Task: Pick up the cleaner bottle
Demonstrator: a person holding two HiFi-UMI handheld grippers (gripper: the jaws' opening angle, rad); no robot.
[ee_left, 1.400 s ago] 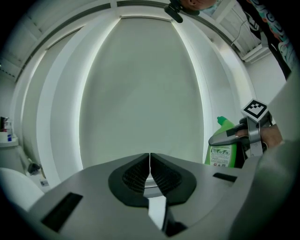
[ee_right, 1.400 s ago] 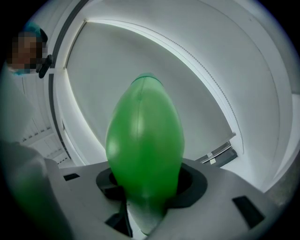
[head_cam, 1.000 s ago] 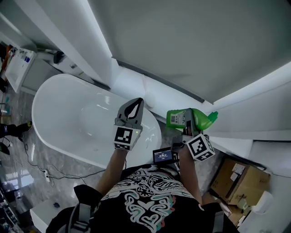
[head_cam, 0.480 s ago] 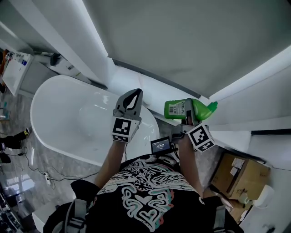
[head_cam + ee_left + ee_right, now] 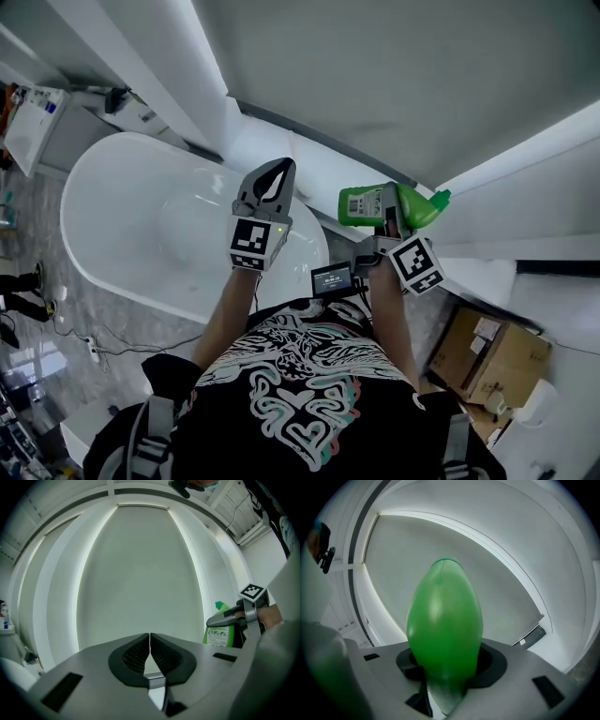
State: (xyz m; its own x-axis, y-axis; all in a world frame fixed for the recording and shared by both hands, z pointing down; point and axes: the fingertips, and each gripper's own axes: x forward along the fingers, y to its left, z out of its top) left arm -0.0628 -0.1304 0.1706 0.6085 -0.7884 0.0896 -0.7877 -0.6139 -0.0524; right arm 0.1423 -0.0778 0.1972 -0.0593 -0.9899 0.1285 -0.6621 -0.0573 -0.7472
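The right gripper (image 5: 391,214) was clamped on the green plastic cleaner bottle (image 5: 412,208), one jaw on each flank of its body. In the right gripper view the bottle (image 5: 444,620) filled the gap between the dark pads and rose from them toward 12 o'clock, hiding most of the pale wall behind it. In the head view it lay crosswise in that grip, its green cap toward 3 o'clock and its white-labelled end toward 9 o'clock. It was lifted clear of every surface, off the 3 o'clock end of the white oval bathtub (image 5: 122,225).

The left gripper (image 5: 278,171) had its jaws pressed together with nothing between them; in its own view the ribbed pads (image 5: 161,656) met along a thin seam. It was held over the tub's rim, and the bottle (image 5: 219,632) sat at about 3 o'clock from it, well apart, with the right gripper's upper jaw lying across the top of the label.

Counted: one cleaner bottle, two grippers, each with one black-and-white marker cube (image 5: 415,264), one bathtub, and one brown cardboard box (image 5: 497,352) on the floor at about 5 o'clock from the right gripper. One small lit screen (image 5: 331,279) sat just at 9 o'clock of the right gripper's cube.
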